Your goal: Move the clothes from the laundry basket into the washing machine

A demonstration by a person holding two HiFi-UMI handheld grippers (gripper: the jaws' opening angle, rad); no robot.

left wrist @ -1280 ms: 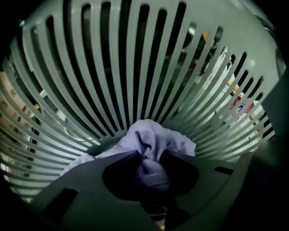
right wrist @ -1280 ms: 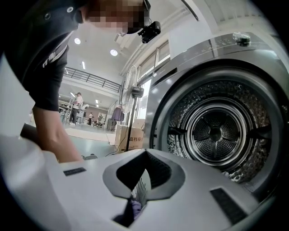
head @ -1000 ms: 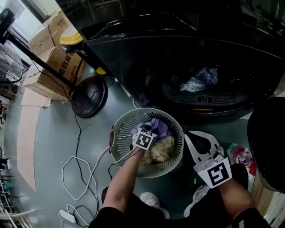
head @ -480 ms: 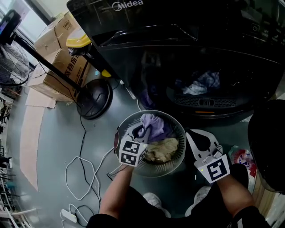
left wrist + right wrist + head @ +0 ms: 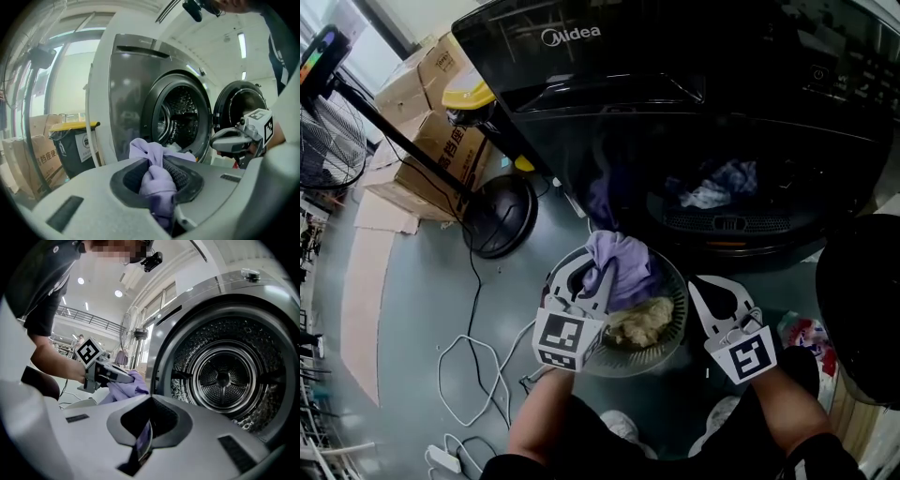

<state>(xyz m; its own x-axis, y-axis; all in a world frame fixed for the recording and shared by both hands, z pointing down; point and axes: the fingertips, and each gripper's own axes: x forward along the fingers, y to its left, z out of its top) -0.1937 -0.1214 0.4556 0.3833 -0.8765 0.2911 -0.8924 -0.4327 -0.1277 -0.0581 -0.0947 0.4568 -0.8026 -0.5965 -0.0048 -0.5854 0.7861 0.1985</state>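
Only the head view shows the basket [image 5: 680,314] under the purple cloth [image 5: 621,262] that the left gripper [image 5: 158,165] squeezes; the right gripper [image 5: 149,404] is closed, empty.

Left gripper [image 5: 592,279] clamped on lavender garment [image 5: 623,261] above laundry basket [image 5: 679,319]; beige garment [image 5: 642,323] inside. Washing machine [image 5: 694,103] beyond; clothes [image 5: 712,183] in drum.

Warehouse-like test hall, not a home: black front-loading washing machine [image 5: 675,94] on bare grey floor [image 5: 403,309], brown cardboard boxes [image 5: 427,155] and black pedestal fan [image 5: 497,216] left of it, loose white cables [image 5: 464,370] before it, strip-lit high ceiling [image 5: 241,44] above.
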